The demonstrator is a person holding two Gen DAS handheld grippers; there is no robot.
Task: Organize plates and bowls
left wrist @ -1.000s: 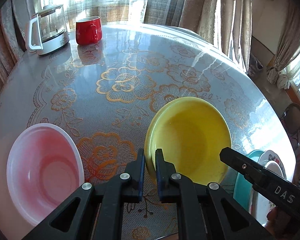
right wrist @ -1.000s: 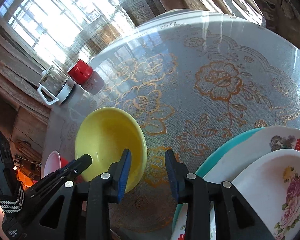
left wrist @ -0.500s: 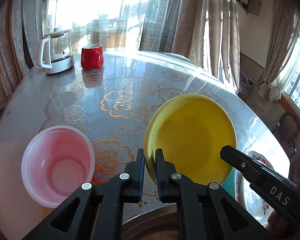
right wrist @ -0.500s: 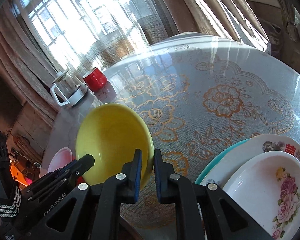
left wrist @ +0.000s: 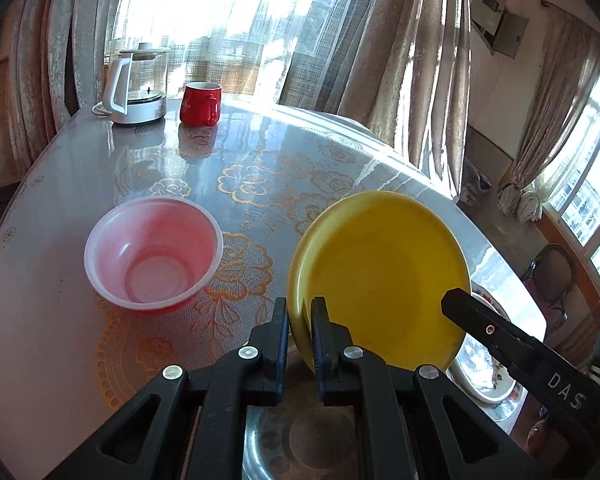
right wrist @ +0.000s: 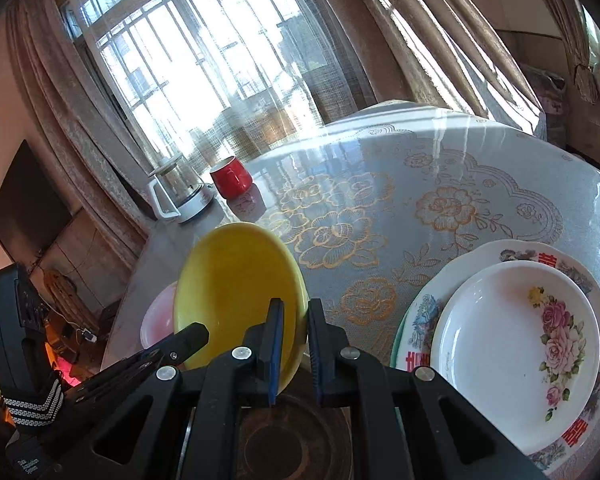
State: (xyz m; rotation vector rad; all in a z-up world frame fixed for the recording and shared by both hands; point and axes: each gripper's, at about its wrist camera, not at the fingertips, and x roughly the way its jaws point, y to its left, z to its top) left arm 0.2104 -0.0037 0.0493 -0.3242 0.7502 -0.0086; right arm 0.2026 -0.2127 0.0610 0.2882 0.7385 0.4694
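A yellow plate (left wrist: 380, 276) hangs tilted above the table, held by both grippers. My left gripper (left wrist: 300, 320) is shut on its near-left rim. My right gripper (right wrist: 294, 334) is shut on the near-right rim of the yellow plate (right wrist: 236, 292); its finger (left wrist: 500, 332) shows at the right of the left wrist view. A pink bowl (left wrist: 154, 250) stands upright on the table to the left, partly hidden behind the plate in the right wrist view (right wrist: 158, 316). A stack of plates (right wrist: 516, 344), a white flowered one on top, lies at the right.
The round table (right wrist: 440, 184) has a glossy cover with gold flowers. A red mug (left wrist: 200, 103) and a glass kettle (left wrist: 138, 84) stand at its far-left edge. A metal dish (left wrist: 300, 440) sits below the grippers at the near edge. Curtains and windows stand behind.
The right gripper closed on the yellow plate's rim. Both grippers then lifted the plate off the table and drew it back toward the near edge, tilting it up.
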